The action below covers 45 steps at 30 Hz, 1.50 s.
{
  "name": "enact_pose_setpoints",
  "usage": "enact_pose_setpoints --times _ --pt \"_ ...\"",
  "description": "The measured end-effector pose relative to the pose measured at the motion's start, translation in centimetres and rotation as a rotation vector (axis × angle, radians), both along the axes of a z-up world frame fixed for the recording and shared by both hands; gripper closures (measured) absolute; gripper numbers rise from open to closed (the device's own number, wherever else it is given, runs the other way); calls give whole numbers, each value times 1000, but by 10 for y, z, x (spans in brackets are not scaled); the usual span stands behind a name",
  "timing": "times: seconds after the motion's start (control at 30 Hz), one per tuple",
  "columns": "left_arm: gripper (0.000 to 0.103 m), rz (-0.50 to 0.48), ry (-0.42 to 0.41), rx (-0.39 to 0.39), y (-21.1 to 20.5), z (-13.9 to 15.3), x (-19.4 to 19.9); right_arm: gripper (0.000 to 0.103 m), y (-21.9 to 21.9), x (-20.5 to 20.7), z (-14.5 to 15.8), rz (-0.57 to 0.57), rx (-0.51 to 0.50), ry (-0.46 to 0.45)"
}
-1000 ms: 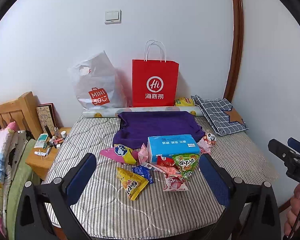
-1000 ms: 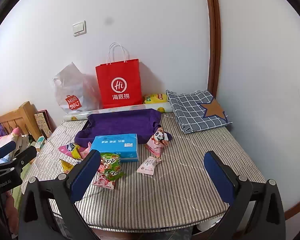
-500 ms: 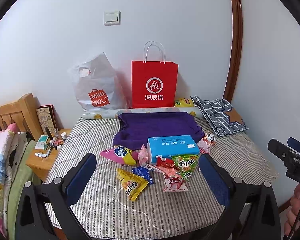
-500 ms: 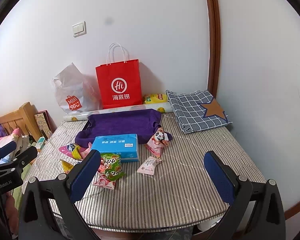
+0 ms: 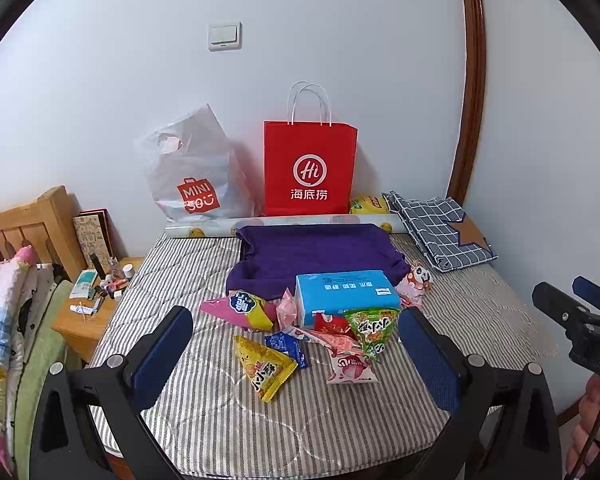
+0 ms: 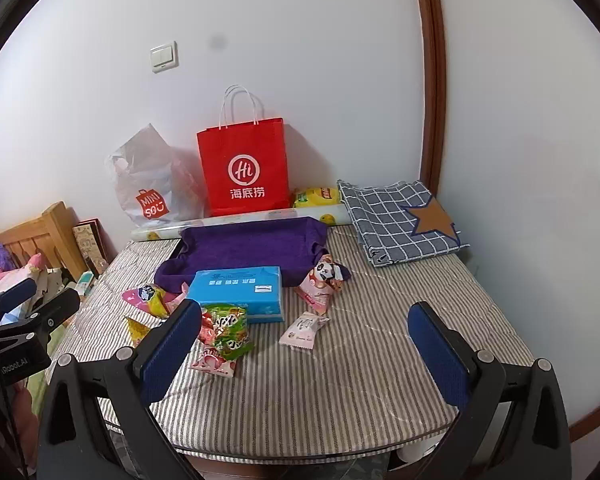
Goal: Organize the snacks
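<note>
Several snack packets lie on a striped mattress [image 5: 220, 420]: a yellow triangle packet [image 5: 265, 365], a green packet [image 5: 370, 328] [image 6: 228, 330], a pink-and-yellow packet [image 5: 240, 309], a panda packet [image 6: 324, 280] and a small pink packet [image 6: 304, 330]. A blue tissue box [image 5: 346, 294] [image 6: 238, 290] sits among them, in front of a purple cloth tray [image 5: 316, 254]. My left gripper [image 5: 296, 354] is open and empty, above the near edge. My right gripper [image 6: 304, 354] is open and empty too.
A red paper bag [image 5: 311, 168] and a white plastic bag [image 5: 188, 176] stand against the back wall. A folded checked cloth [image 6: 400, 220] lies at the back right. A wooden nightstand [image 5: 84, 316] with small items and a bed with pillows stand on the left.
Both views have shifted very slightly. Nothing on the mattress has moved and both grippers stay open.
</note>
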<state>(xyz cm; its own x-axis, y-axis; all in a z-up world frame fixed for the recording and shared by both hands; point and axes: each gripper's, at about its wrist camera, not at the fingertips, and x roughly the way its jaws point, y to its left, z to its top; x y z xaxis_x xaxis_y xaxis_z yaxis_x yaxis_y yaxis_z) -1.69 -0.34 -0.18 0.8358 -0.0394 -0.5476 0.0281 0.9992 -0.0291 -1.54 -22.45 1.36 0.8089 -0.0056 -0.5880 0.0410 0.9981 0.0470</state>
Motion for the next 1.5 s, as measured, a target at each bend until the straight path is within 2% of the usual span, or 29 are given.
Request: enact_pose_setpoints --times 0.7,1.0,1.13,1.37,1.5 --pt "0 1 12 -13 11 -9 14 0 9 12 -13 -6 6 14" --pt "0 20 36 -11 19 -24 34 0 9 27 -26 2 -34 -9" --pt "0 62 38 2 26 -37 45 0 7 41 -41 -14 -56 12" --pt "1 71 118 -23 45 -71 74 2 -7 74 -83 -22 -2 113" --pt "1 66 168 -20 52 -90 89 4 -10 90 -106 -26 -19 159"
